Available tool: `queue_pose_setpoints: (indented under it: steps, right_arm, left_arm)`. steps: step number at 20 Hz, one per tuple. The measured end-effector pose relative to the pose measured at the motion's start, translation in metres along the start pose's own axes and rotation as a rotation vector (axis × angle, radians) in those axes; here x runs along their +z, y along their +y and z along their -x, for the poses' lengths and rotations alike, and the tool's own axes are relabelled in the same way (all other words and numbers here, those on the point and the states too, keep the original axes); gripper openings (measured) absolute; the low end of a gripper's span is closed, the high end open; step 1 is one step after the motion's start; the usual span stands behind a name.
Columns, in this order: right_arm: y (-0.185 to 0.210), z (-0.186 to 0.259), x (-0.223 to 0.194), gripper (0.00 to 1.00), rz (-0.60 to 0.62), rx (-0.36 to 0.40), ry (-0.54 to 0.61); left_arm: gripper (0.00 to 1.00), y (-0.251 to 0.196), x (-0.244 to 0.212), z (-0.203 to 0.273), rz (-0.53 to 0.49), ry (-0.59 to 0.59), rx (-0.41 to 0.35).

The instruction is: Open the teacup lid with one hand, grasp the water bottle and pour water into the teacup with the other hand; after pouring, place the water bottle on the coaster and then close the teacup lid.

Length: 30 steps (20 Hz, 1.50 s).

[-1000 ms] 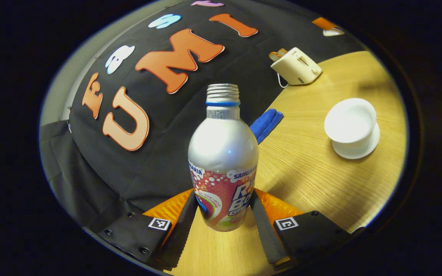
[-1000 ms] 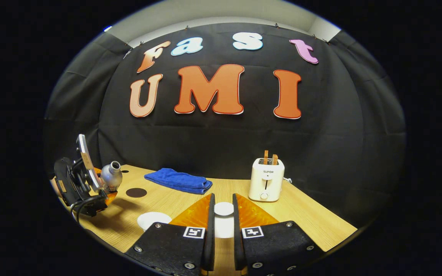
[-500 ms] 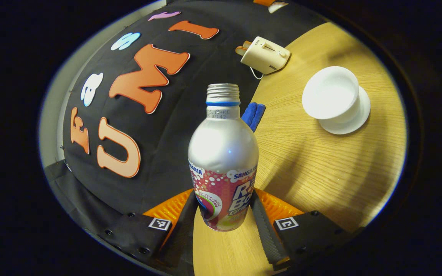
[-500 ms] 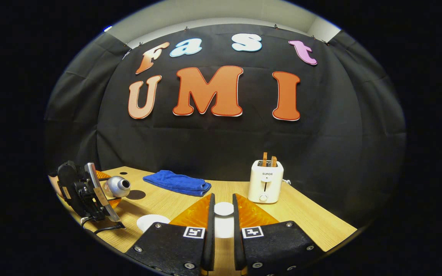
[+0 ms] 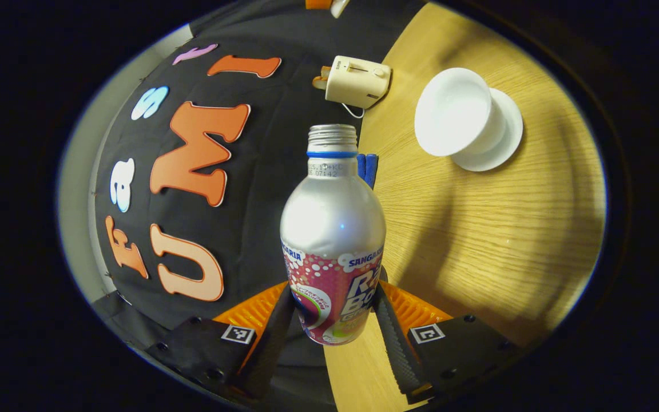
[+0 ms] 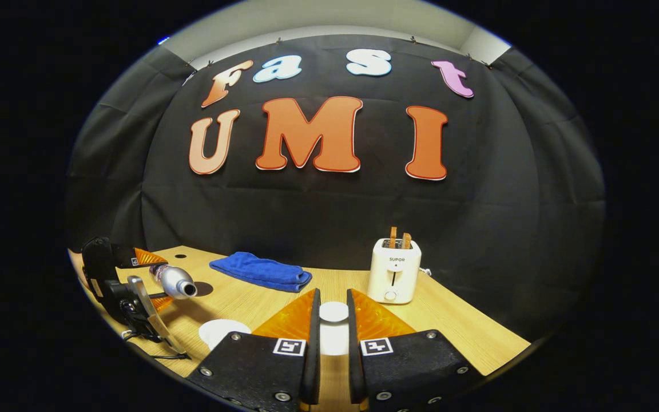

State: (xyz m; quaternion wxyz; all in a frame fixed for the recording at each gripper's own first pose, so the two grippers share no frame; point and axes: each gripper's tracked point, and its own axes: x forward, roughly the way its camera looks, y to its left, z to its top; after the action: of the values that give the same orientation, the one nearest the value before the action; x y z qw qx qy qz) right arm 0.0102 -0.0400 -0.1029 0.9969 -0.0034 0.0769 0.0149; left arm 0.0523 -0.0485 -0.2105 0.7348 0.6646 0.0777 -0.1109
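Observation:
A silver water bottle (image 5: 333, 229) with a pink label and no cap sits between the fingers of my left gripper (image 5: 334, 297), which is shut on its lower body. The white teacup (image 5: 454, 113) stands open on its saucer (image 5: 507, 137), up and to the right of the bottle's mouth. In the right gripper view the left gripper (image 6: 126, 283) holds the bottle (image 6: 172, 280) tipped almost level above the table, mouth toward the teacup (image 6: 221, 331). The dark round coaster (image 6: 206, 288) lies just beyond the bottle's mouth. My right gripper (image 6: 333, 303) is shut on the white teacup lid (image 6: 333, 312).
A white toaster (image 6: 393, 269) with two slices in it stands at the back of the wooden table (image 6: 455, 332). A folded blue cloth (image 6: 261, 270) lies at the back, left of centre. The toaster (image 5: 355, 84) and blue cloth (image 5: 367, 167) also sit behind the bottle.
The left gripper has tipped the bottle further over, from slanted to nearly level, with its mouth swinging toward the teacup. The right gripper holds the lid still.

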Motion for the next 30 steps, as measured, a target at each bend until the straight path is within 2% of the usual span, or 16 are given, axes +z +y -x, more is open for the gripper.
queue_pose_setpoints:
  steps: [1, 4, 5, 7, 8, 9, 14, 15, 23, 30]
  right_arm:
    - [0.000, 0.000, 0.000, 0.21, 0.000, 0.001, -0.002]
    - [-0.001, 0.001, 0.001, 0.21, -0.001, -0.003, -0.013]
    - [-0.002, 0.002, 0.000, 0.21, 0.000, -0.004, -0.011]
    - [-0.005, 0.003, 0.000, 0.20, 0.001, -0.010, -0.010]
    - [-0.006, 0.003, 0.000, 0.20, -0.001, -0.011, -0.009]
    - [-0.007, 0.003, 0.000, 0.21, -0.004, -0.013, -0.009]
    - [-0.011, 0.004, -0.003, 0.21, 0.004, -0.020, -0.003]
    - [-0.011, 0.004, -0.003, 0.21, 0.006, -0.019, -0.003]
    - [-0.016, 0.007, -0.001, 0.21, 0.005, -0.026, -0.008]
    - [-0.017, 0.008, -0.001, 0.21, 0.005, -0.029, -0.009]
  left_arm:
    - [0.83, 0.001, 0.000, 0.001, -0.016, -0.005, 0.004]
    - [0.80, 0.002, 0.005, 0.003, -0.068, -0.021, 0.020]
    - [0.83, 0.003, 0.008, 0.002, -0.093, -0.026, 0.021]
    - [0.84, 0.004, 0.015, -0.004, -0.140, -0.040, 0.031]
    - [0.80, 0.007, 0.016, -0.005, -0.166, -0.045, 0.043]
    - [0.87, 0.008, 0.018, -0.005, -0.192, -0.050, 0.050]
    - [0.81, 0.010, 0.023, -0.006, -0.281, -0.071, 0.060]
    - [0.84, 0.010, 0.024, -0.006, -0.299, -0.076, 0.064]
    - [0.84, 0.022, 0.030, -0.005, -0.397, -0.095, 0.088]
    - [0.82, 0.035, 0.037, -0.005, -0.483, -0.119, 0.147]
